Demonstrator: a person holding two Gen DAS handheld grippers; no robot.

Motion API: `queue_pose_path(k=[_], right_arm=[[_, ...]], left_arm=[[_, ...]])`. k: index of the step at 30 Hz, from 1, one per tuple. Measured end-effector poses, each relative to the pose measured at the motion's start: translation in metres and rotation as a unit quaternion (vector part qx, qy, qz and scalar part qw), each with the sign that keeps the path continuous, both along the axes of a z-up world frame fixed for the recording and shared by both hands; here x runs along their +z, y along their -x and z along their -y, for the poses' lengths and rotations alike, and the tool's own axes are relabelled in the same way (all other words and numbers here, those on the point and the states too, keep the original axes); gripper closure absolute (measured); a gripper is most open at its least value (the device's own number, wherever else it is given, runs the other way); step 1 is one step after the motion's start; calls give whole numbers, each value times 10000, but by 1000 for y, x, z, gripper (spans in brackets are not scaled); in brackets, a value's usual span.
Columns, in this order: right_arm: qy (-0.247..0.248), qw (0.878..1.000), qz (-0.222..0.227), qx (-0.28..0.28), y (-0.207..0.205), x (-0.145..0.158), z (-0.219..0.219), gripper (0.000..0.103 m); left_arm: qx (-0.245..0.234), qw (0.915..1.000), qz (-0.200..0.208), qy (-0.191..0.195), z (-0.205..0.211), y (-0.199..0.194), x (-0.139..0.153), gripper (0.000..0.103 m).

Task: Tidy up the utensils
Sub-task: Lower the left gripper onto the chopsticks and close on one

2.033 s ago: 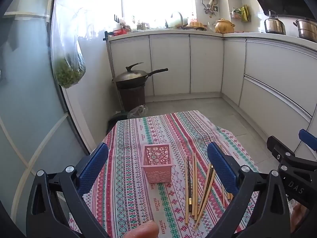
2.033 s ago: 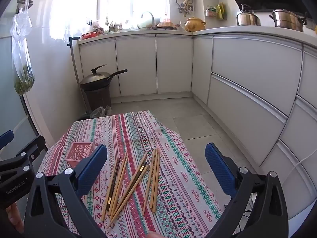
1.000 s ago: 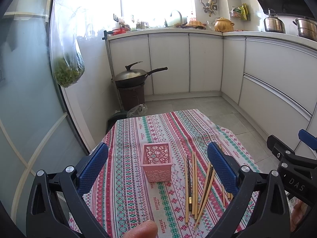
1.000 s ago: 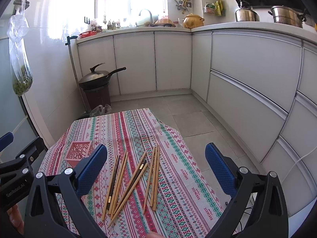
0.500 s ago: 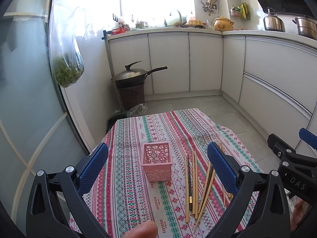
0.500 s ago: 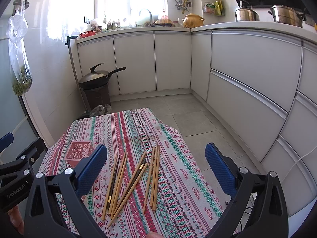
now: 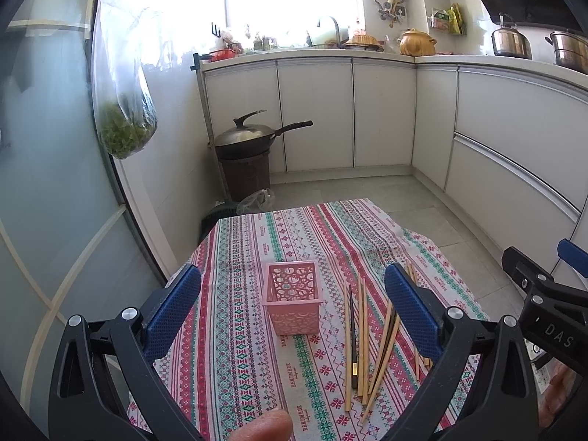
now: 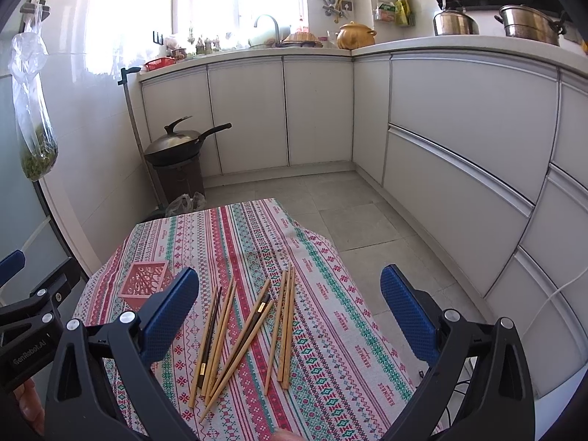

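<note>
Your left gripper [image 7: 292, 310] hovers above the near edge of the bench [image 7: 235, 257], its blue-padded fingers [image 7: 172, 307] spread wide apart and holding nothing. Seen through that gap, the pink basket [image 7: 293, 296] stands upright on the striped tablecloth [image 7: 257, 367], its open top facing up and its lattice walls showing an empty inside. Just to the right of the basket lie the chopsticks [image 7: 358, 334], flat on the cloth and apart from the basket, with their lengths running roughly away from you; one dark chopstick [image 7: 352, 330] with a gold band rests among the pale wooden ones, and a few farther right are partly hidden behind the left gripper's right finger. Your right gripper [image 8: 290, 312] is likewise spread wide and empty, held above the bench directly over the chopsticks [image 8: 250, 323]. From this side you can see them in three loose groups: a bundle on the left that includes the dark one, a crossed few in the middle, and a nearly parallel set on the right. The pink basket [image 8: 145, 284] sits to their left, partly covered by the right gripper's left finger. A fingertip [image 7: 262, 426] shows at the bottom edge of the left wrist view. Beyond the bench, a lidded wok [image 7: 246, 137] sits on a dark bin beside white cabinets, and a plastic bag of greens [image 7: 123, 125] hangs on the left.
</note>
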State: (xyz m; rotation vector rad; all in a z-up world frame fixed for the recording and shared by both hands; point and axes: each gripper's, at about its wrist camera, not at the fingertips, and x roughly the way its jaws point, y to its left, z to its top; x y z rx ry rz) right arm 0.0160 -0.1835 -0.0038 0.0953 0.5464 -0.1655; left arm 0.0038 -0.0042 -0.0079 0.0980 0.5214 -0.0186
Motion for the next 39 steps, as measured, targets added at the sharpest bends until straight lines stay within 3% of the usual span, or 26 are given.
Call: queue_pose_path(k=[21,25,27,31,35,37,39], right_arm=[[53,10000,-24,-79,-1,1,-1,7],[-238,9993,-138,-248,-3,0,13,7],[-755,9959,-165,-468,-3,4,34,7],[-2327,9685,-308,-831,-9,13,90,7],[-3777,9164,-694,-1130,-32,1,140,7],[-4198,8953,-779,-1272,-44,-7,157,7],[-4283,8870,-880,-1488,-59,-16,170,7]], left_arm=[[-1,10000,-19,-10,1,0,0,7],[-72,9999,-53,69,2,-1,2,7],[-196,9996,-58,198,3,-2,6,7],[-714,9945,-96,765,11,-10,23,7],[-1574,9791,-322,1244,38,-33,43,7],[-2111,9667,-698,1268,60,-56,41,7],[-2470,9423,-1876,1258,88,-94,16,7]])
